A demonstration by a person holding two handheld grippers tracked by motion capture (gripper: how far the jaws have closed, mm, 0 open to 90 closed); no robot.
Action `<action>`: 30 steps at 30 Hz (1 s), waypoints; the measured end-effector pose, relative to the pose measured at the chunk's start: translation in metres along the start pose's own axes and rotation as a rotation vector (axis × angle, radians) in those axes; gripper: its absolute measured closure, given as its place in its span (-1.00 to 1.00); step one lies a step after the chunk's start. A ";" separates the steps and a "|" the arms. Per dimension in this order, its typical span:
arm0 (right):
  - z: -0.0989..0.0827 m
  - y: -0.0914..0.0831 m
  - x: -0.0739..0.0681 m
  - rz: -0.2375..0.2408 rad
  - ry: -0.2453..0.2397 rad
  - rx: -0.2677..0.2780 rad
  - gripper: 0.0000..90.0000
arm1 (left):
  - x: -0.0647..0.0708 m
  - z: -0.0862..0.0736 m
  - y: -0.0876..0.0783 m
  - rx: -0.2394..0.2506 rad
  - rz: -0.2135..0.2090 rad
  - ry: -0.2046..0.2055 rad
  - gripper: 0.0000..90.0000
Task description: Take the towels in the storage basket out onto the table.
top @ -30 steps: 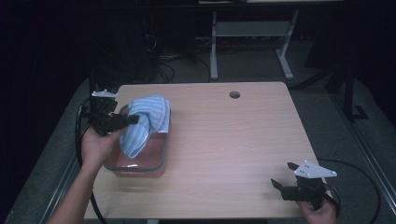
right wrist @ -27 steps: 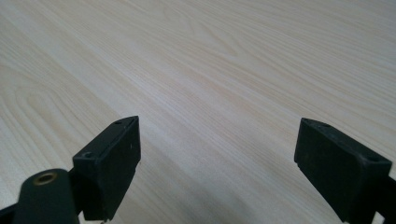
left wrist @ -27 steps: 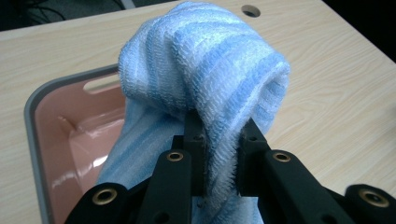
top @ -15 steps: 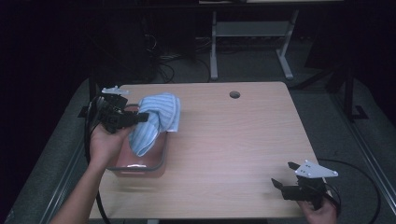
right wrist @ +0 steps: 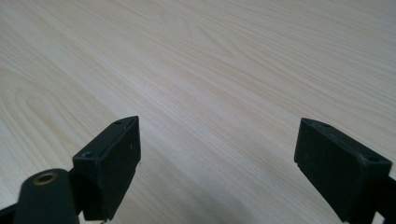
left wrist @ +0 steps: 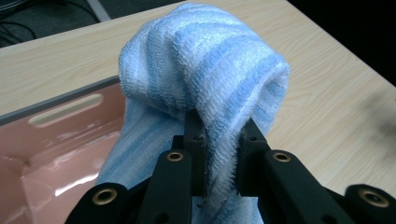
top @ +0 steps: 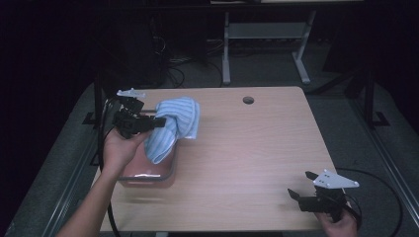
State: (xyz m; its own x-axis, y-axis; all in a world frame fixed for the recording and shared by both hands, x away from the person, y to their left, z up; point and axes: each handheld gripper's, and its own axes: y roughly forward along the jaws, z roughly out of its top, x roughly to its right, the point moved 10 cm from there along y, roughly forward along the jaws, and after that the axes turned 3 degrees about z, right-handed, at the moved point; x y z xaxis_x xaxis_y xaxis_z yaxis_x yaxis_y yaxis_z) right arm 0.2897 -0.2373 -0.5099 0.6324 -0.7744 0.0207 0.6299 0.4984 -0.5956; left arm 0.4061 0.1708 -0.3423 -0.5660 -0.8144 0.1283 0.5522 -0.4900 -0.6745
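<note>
A blue-and-white striped towel [top: 175, 126] hangs bunched from my left gripper [top: 159, 121], which is shut on a fold of it. In the left gripper view the towel [left wrist: 201, 79] drapes over both black jaws, pinched between the pads at my left gripper [left wrist: 220, 140]. The towel's lower end dangles into a pink plastic bin [top: 148, 173] at the table's left; the bin's wall [left wrist: 60, 107] shows behind the cloth. My right gripper [top: 301, 183] rests near the table's front right corner, jaws open and nothing between them. Its own view shows my right gripper [right wrist: 217, 154] over bare wood.
The light wood table [top: 257, 148] has a round cable hole [top: 248, 100] near its far edge. A metal stand [top: 262, 39] and cables sit on the dark floor beyond. Cables trail from both grippers off the table edges.
My left gripper has carried the towel up and toward the right, away from the bin's left side. More of the towel now hangs over the bin's right rim and the table. The right gripper has stayed put.
</note>
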 end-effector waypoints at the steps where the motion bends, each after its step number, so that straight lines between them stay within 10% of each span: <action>1: 0.000 0.000 0.000 0.000 0.002 0.001 -0.69 | 0.002 0.001 0.001 -0.001 -0.003 0.005 0.74; 30: 0.002 0.001 -0.001 0.008 0.005 0.012 -0.69 | 0.041 0.019 0.038 -0.017 -0.079 0.046 0.74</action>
State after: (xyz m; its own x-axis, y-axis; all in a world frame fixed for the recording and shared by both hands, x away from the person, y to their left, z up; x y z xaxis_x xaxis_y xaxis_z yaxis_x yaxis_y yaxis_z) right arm 0.2903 -0.2351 -0.5092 0.6348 -0.7726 0.0119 0.6304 0.5089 -0.5862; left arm 0.4148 0.1128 -0.3490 -0.6351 -0.7579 0.1489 0.4939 -0.5467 -0.6761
